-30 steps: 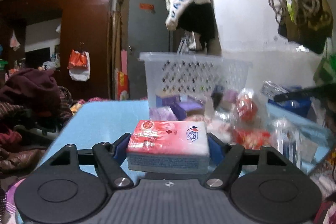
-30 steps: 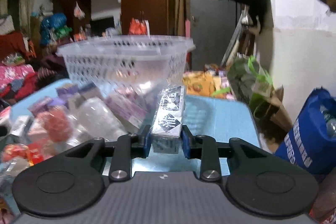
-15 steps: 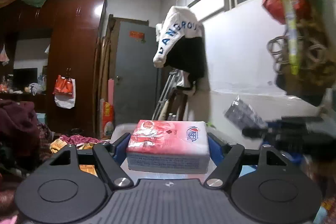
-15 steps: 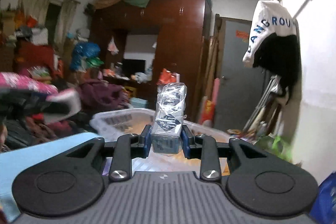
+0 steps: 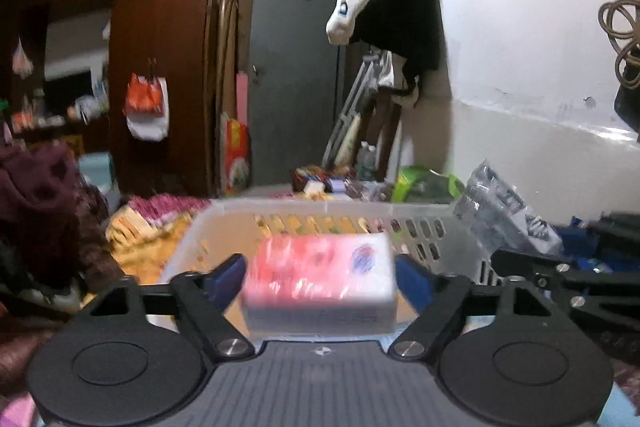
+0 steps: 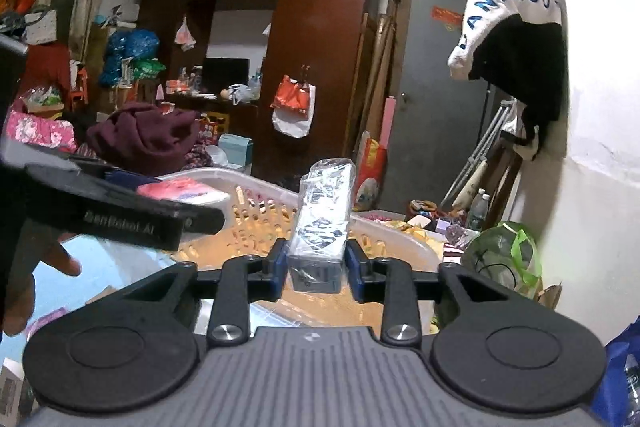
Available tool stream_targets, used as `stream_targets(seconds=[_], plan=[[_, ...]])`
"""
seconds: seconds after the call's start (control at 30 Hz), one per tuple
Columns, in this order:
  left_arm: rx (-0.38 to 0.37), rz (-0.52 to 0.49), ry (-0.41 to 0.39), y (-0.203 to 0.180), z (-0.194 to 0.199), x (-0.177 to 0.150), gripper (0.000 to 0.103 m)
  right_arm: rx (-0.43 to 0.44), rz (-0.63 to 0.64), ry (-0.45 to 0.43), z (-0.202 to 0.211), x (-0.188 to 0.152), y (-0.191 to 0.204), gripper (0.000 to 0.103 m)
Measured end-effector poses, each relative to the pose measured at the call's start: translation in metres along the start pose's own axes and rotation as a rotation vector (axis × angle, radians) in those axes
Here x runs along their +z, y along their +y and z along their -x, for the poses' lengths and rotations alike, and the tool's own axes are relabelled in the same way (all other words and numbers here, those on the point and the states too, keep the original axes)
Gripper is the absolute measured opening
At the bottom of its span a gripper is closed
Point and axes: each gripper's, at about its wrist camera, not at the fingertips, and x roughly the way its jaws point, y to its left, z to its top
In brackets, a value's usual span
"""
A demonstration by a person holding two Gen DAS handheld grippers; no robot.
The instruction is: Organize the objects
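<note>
Your left gripper [image 5: 320,279] is standing spread: pads clear of the blurred red tissue pack [image 5: 320,281], which was clamped 0.5 s ago and is now loose over the white basket [image 5: 424,227]. Your right gripper [image 6: 316,267] is still pinching the plastic-wrapped grey pack [image 6: 322,227] upright, now lower, above the basket's [image 6: 400,239] open interior. Both views are tilting down since then.
</note>
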Motion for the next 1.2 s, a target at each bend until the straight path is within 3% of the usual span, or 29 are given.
stream_targets(seconds=[0.03, 0.07, 0.13, 0.23, 0.3, 0.4, 0.53, 0.63, 0.7, 0.8, 0.87, 0.97, 1.0, 1.07, 1.1, 1.2], plan=[[0.01, -0.005, -0.017, -0.002, 0.003, 0.001, 0.103, -0.011, -0.006, -0.017, 0.004, 0.001, 0.0, 0.089], [0.017, -0.004, -0.035, -0.001, 0.009, 0.001, 0.103, -0.029, -0.013, -0.039, 0.011, -0.001, 0.0, 0.103], [0.004, 0.011, -0.048, 0.005, 0.021, 0.0, 0.103, -0.06, -0.022, -0.106, 0.032, -0.005, 0.0, 0.103], [-0.065, 0.065, -0.065, 0.024, 0.052, -0.016, 0.103, -0.001, -0.105, -0.166, 0.078, -0.029, -0.003, 0.103], [-0.076, 0.06, -0.059, 0.031, 0.077, -0.04, 0.103, 0.001, -0.181, -0.116, 0.101, -0.053, -0.005, 0.103], [-0.061, 0.018, -0.096, 0.035, 0.124, -0.093, 0.103, 0.018, -0.189, -0.054, 0.14, -0.103, 0.002, 0.103], [-0.098, 0.046, -0.126, 0.037, 0.176, -0.154, 0.103, 0.05, -0.261, -0.063, 0.181, -0.162, 0.013, 0.103], [-0.111, 0.044, -0.165, 0.024, 0.206, -0.181, 0.103, 0.112, -0.266, -0.105, 0.205, -0.182, 0.031, 0.103], [-0.147, -0.017, -0.157, 0.005, 0.216, -0.183, 0.103, 0.158, -0.217, -0.11, 0.21, -0.178, 0.046, 0.103], [-0.201, -0.087, -0.159, -0.018, 0.227, -0.192, 0.1, 0.174, -0.096, -0.076, 0.204, -0.177, 0.077, 0.1], [-0.187, -0.12, -0.155, -0.029, 0.227, -0.199, 0.093, 0.187, -0.065, -0.066, 0.198, -0.18, 0.087, 0.096], [-0.175, -0.152, -0.117, -0.035, 0.216, -0.21, 0.078, 0.154, -0.033, -0.038, 0.186, -0.186, 0.094, 0.083], [-0.183, -0.15, -0.102, -0.034, 0.213, -0.212, 0.075, 0.143, -0.028, -0.025, 0.183, -0.189, 0.093, 0.075], [-0.189, -0.141, -0.094, -0.035, 0.206, -0.214, 0.073, 0.168, -0.055, -0.034, 0.184, -0.194, 0.088, 0.067], [-0.18, -0.151, -0.099, -0.039, 0.209, -0.218, 0.073, 0.184, -0.071, -0.029, 0.186, -0.196, 0.086, 0.057], [-0.144, -0.186, -0.11, -0.054, 0.208, -0.225, 0.068, 0.195, -0.097, -0.029, 0.191, -0.2, 0.08, 0.052]])
